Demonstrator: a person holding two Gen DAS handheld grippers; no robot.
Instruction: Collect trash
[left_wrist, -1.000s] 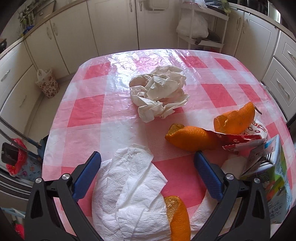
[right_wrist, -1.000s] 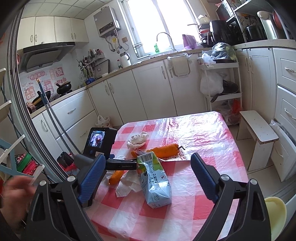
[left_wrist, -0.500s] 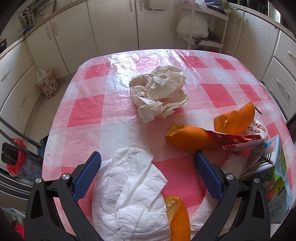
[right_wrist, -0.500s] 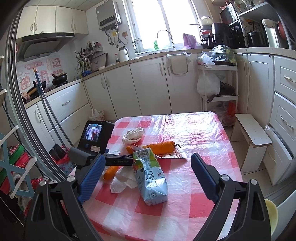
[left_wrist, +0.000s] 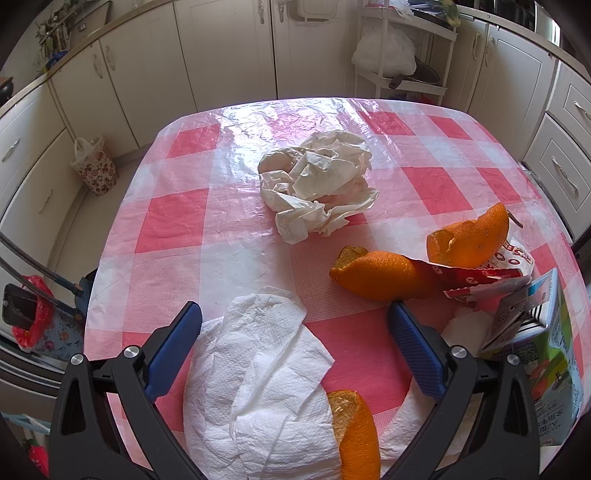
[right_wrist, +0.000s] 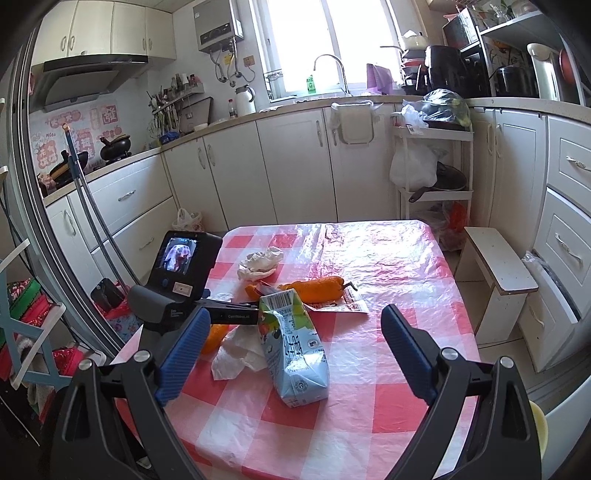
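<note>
Trash lies on a pink checked tablecloth (left_wrist: 173, 218). A flat white paper towel (left_wrist: 258, 376) sits right under my open left gripper (left_wrist: 295, 317), with an orange peel (left_wrist: 354, 432) at its near edge. Beyond lie a crumpled paper ball (left_wrist: 317, 184), two more orange peels (left_wrist: 384, 273) (left_wrist: 472, 240), a torn red wrapper (left_wrist: 487, 280) and a crushed drink carton (left_wrist: 546, 362). In the right wrist view my right gripper (right_wrist: 291, 325) is open and held above the carton (right_wrist: 295, 347); the left gripper's body (right_wrist: 177, 280) shows at the table's left edge.
White kitchen cabinets (right_wrist: 295, 162) ring the table. A small white stool (right_wrist: 498, 269) stands to the right, a shelf rack with bags (right_wrist: 432, 162) behind. A floral bag (left_wrist: 94, 166) sits on the floor at left. A pale yellow bin rim (right_wrist: 537, 432) shows at lower right.
The right gripper has moved in closer to the table and somewhat lower, so the carton looms larger. The left gripper and the trash have not moved.
</note>
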